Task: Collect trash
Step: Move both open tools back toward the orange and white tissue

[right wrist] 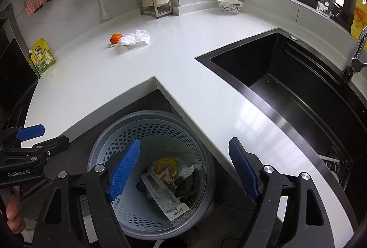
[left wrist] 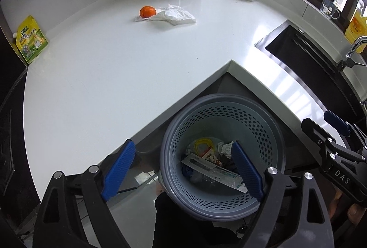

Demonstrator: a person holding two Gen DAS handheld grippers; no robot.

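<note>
The remaining trash on the counter (left wrist: 96, 87) is a crumpled white plastic wrapper (left wrist: 174, 15), lying toward the back edge, well apart from the inner corner. An orange (left wrist: 148, 12) touches its left end and appears to rest on part of it.

Handling judgement: the wrapper is light, soft and likely slippery. It will collapse under pressure and offers no stiff edge. Take hold at a raised fold on the right side, away from the orange, so the fruit is not dragged or set rolling.

The perforated waste basket (right wrist: 207, 170) stands on the floor below the counter's inner corner. It holds a flat printed packet (right wrist: 167, 199), a yellow ring-shaped item (right wrist: 165, 164), crumpled paper and dark scraps. It is far from full.

The left claw (left wrist: 183, 167) and right claw (right wrist: 183, 170) hang over the basket, both released, jaws spread wide with nothing between the pads.
</note>
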